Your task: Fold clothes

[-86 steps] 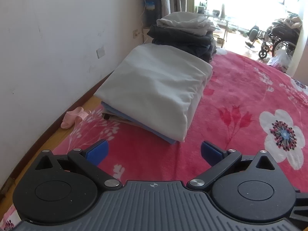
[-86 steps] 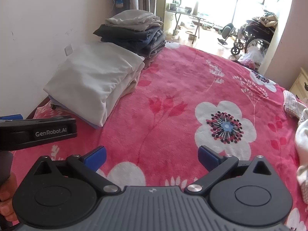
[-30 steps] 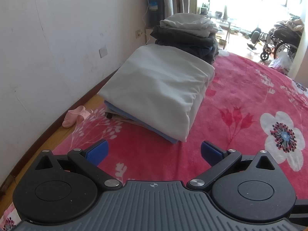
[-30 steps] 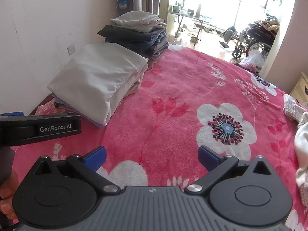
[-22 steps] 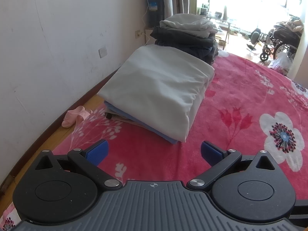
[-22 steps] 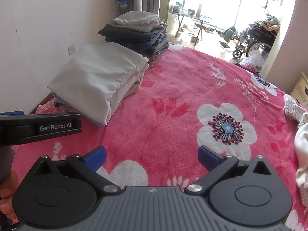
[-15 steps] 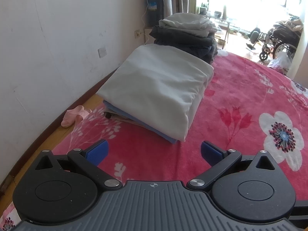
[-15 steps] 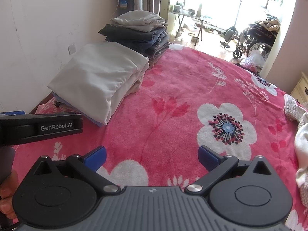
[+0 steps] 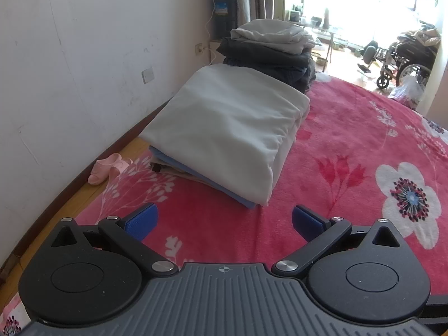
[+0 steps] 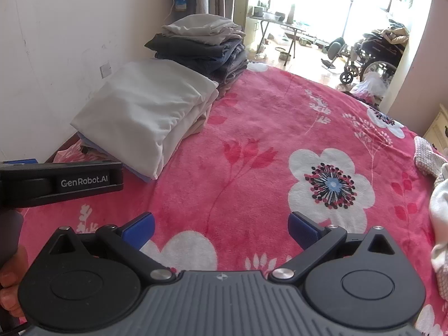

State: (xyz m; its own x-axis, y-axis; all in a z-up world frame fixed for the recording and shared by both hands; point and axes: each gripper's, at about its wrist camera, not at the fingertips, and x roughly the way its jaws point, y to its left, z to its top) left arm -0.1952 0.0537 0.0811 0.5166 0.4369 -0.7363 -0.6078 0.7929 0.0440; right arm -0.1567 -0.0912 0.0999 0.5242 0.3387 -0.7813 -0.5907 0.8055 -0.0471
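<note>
Both of my grippers hang above the bed (image 10: 252, 128) with nothing in them. The left gripper (image 9: 223, 221) has its jaws spread wide and empty, and the right gripper (image 10: 219, 224) is the same, released over the pink flowered blanket.

The folded clothes are at the left edge of the bed, by the wall (image 9: 70, 56): a white pile (image 9: 232, 128) near me, lying on some blue and beige pieces, and a dark pile (image 9: 268, 53) with a grey piece on top behind it, toward the far left corner. At the right edge I see loose pale cloth (image 10: 439, 212), not folded, mostly cut off by the frame. I judge this is the next thing to take.

The risks, as I see them:
- The loose cloth is almost out of view, so if I reach for it without turning I may pinch the blanket together with it, or take only a thin edge that slips out.
- The white pile hangs a little over the bed's left edge, above the floor where a slipper (image 9: 107, 166) lies. A push from the left gripper can send it down.
- The two grippers are near each other, and a quick swing to the right may knock them together.
</note>
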